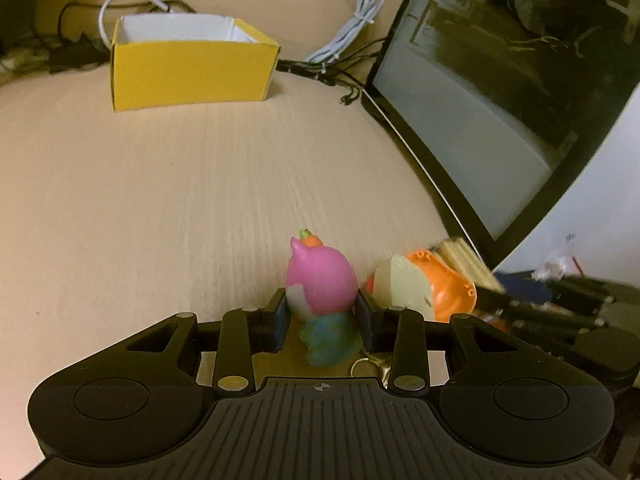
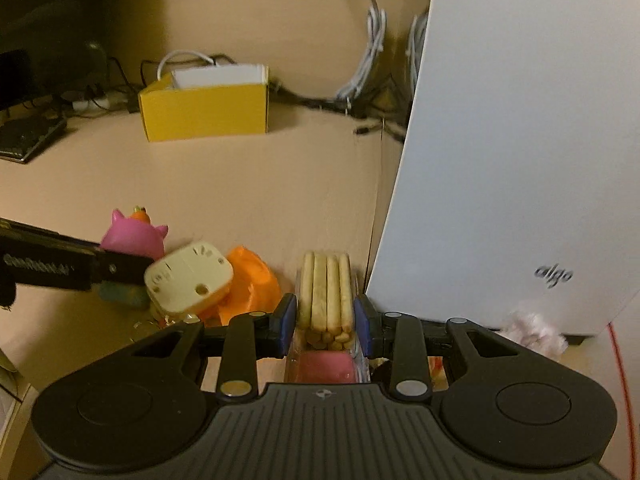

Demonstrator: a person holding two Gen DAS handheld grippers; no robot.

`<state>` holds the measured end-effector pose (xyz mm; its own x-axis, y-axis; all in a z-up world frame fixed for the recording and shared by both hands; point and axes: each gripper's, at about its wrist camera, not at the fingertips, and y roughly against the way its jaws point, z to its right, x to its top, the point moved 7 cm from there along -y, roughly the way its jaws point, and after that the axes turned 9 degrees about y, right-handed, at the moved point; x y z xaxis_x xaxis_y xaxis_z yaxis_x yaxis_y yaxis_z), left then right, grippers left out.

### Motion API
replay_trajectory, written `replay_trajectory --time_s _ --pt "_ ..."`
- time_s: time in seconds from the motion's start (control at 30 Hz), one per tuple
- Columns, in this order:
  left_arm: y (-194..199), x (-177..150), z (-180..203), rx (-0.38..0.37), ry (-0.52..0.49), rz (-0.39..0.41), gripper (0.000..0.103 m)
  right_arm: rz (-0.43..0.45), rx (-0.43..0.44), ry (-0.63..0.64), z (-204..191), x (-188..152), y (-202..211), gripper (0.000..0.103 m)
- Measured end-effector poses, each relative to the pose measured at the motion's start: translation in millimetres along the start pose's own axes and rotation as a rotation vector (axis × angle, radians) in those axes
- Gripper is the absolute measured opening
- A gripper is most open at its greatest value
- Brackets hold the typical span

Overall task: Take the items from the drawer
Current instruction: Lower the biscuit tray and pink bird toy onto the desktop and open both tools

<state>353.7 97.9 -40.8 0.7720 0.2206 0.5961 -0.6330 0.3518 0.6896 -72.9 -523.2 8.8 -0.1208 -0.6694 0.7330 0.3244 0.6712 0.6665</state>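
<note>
The left gripper (image 1: 322, 316) has a pink toy figure (image 1: 320, 280) standing upright between its fingers on the light wooden desk (image 1: 180, 200). The jaws sit close on either flank, but whether the pads actually press on the figure cannot be told from the left wrist view. The figure has a small orange top and a blue-green base. Just to its right lies an orange and cream toy (image 1: 424, 288), tipped on its side and touching or nearly touching the figure. The right gripper (image 2: 326, 320) is clamped on a clear packet of biscuit sticks (image 2: 326, 292), its blue-padded fingers (image 2: 288, 320) tight against both sides. The packet stands just beside the near edge of a white panel (image 2: 520, 160) on the right. The left gripper's arm reaches in from the left in the right wrist view, in front of the pink figure. A yellow open box (image 1: 192, 72) sits well apart at the far side of the desk, with white cables (image 1: 352, 28) behind it.
</note>
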Motion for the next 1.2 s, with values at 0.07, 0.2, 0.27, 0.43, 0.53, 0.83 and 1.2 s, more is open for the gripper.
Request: replay_trajectory --time_s 0.07,0.2,0.27,0.43,0.53,0.83,1.2 --pt "-2 0 -3 -0.022 0.027 -0.012 0.042 -0.022 0.008 -0.011 -1 -3 -8 0.031" --pt "-2 2 -3 -0.021 0.018 -0.003 0.045 -0.027 0.002 0.002 -3 -2 -9 0.032" --pt "-1 3 -5 -0.018 0.027 0.001 0.046 -0.041 0.007 0.001 -4 -2 -10 0.038" --pt "10 9 -12 -0.052 0.102 0.036 0.042 -0.019 -0.008 -0.027 2 -1 9 0.058" --pt "15 10 -10 -0.053 0.067 0.035 0.042 -0.008 -0.031 -0.044 10 -3 27 0.065" --pt "41 10 1 -0.087 0.010 0.073 0.042 0.014 -0.206 0.010 27 -40 85 0.095" --pt "84 -20 31 -0.137 -0.133 0.068 0.042 -0.168 -0.120 -0.043 20 -100 112 0.103"
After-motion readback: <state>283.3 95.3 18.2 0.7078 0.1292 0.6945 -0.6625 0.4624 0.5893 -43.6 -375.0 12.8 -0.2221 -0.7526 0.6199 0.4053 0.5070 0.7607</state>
